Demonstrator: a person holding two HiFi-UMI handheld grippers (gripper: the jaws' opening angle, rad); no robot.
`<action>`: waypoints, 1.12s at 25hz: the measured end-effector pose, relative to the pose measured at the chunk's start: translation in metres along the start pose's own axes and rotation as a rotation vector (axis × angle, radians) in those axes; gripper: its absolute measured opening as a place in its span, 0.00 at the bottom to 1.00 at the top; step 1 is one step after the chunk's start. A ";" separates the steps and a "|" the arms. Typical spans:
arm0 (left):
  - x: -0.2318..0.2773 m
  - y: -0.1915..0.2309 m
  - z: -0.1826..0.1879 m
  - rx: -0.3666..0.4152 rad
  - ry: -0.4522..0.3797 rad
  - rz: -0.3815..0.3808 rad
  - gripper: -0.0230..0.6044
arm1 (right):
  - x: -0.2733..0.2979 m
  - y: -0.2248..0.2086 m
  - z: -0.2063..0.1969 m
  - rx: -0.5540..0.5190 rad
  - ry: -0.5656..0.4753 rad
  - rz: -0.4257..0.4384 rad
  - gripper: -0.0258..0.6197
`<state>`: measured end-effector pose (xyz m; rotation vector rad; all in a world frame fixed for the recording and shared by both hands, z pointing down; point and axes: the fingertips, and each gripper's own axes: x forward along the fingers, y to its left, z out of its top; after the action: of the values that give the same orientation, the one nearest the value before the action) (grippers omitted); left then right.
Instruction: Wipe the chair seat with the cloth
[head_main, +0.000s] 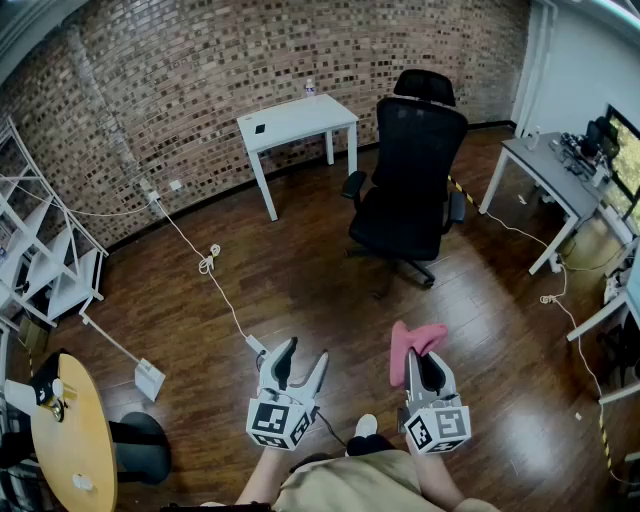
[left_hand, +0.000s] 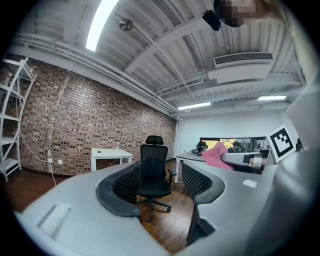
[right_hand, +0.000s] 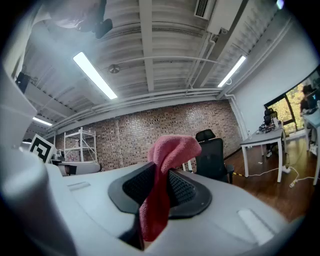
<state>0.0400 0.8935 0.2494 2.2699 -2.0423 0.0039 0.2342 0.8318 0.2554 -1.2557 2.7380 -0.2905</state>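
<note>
Your right tool (head_main: 428, 368) grips the cloth (head_main: 413, 343); your left tool (head_main: 301, 360) stands wide. Open floor (head_main: 330, 290) fronts the chair (head_main: 408, 185).

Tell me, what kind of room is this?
Most likely an office or work studio. A black mesh swivel office chair stands on the dark wooden floor, a white rectangular table sits by the red-brown brick wall, and a grey desk at the right carries computer screens.

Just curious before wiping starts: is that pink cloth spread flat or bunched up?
Bunched up. The cloth is pinched between the jaws of the right gripper, its crumpled top flopping over and one end hanging down.
</note>
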 end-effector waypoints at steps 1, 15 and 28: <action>0.011 -0.003 -0.005 0.004 0.012 0.003 0.43 | 0.004 -0.011 0.001 -0.014 0.003 -0.002 0.14; 0.182 0.004 -0.035 -0.031 0.130 -0.091 0.42 | 0.086 -0.124 -0.022 0.035 0.110 -0.137 0.14; 0.438 0.097 0.009 -0.023 0.033 -0.186 0.42 | 0.316 -0.232 0.029 -0.026 0.079 -0.221 0.14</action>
<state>-0.0102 0.4487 0.2737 2.4191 -1.7985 0.0053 0.2051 0.4396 0.2706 -1.5901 2.6758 -0.3328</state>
